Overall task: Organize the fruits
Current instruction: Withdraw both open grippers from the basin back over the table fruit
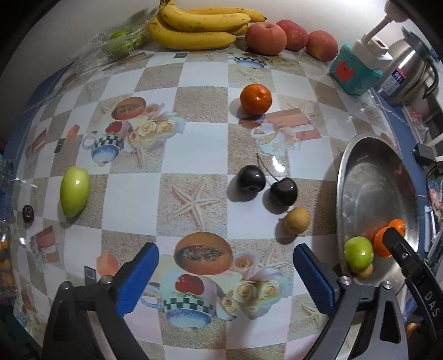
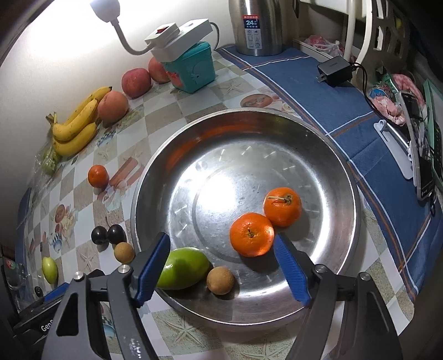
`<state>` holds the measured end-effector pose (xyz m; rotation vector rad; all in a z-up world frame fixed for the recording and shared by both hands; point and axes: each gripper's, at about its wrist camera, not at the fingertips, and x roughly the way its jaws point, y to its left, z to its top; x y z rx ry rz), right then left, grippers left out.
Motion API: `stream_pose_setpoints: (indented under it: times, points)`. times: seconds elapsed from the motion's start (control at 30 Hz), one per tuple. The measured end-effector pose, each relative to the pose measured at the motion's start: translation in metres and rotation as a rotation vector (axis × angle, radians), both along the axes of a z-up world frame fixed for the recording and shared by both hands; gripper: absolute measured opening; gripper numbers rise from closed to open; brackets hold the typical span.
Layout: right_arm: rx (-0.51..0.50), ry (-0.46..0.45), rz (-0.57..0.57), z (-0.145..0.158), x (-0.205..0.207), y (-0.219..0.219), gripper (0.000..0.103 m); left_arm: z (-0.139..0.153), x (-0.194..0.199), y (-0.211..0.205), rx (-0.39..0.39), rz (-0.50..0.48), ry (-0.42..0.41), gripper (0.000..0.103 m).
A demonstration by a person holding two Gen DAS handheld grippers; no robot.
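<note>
My left gripper [image 1: 225, 246] stands open above the patterned tablecloth with nothing between its blue pads. Ahead of it on the cloth lie two dark cherries [image 1: 250, 178], a brown longan [image 1: 297, 220], a tangerine [image 1: 255, 99] and, far left, a green fruit [image 1: 74, 191]. My right gripper [image 2: 221, 236] is open over the near side of the steel bowl [image 2: 357, 193]. In the bowl lie two tangerines [image 2: 252, 234], a green fruit [image 2: 184, 267] and a longan [image 2: 220, 279]. The nearer tangerine sits just beside the right pad, and no pad presses on anything.
Bananas [image 1: 199, 25], three reddish apples [image 1: 265, 37] and a clear plastic box of green fruit [image 1: 119, 44] line the back wall. A teal box under a power strip [image 2: 191, 69], a steel kettle [image 2: 257, 25], a charger [image 2: 335, 70] and clutter stand right of the bowl.
</note>
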<state>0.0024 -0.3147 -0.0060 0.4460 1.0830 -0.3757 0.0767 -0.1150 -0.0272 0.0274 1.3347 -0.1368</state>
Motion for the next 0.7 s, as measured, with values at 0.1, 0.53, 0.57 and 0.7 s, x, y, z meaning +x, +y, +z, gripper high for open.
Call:
stream_pose_setpoints:
  times: [0.1, 0.53, 0.57, 0.7]
  points:
    - [-0.013, 0.005, 0.016, -0.001, 0.001, 0.003, 0.078, -0.001, -0.002, 0.000, 0.016, -0.003, -0.004, 0.103]
    - [-0.027, 0.028, 0.024, -0.006, 0.003, 0.007, 0.087, -0.003, 0.002, 0.008, 0.042, 0.021, -0.013, 0.103]
    - [-0.027, 0.028, 0.024, -0.006, 0.003, 0.007, 0.103, -0.003, 0.002, 0.009, 0.044, 0.020, -0.015, 0.103]
    - [-0.031, 0.008, 0.024, -0.003, 0.002, 0.007, 0.103, -0.001, 0.002, 0.007, 0.046, 0.015, -0.015, 0.103]
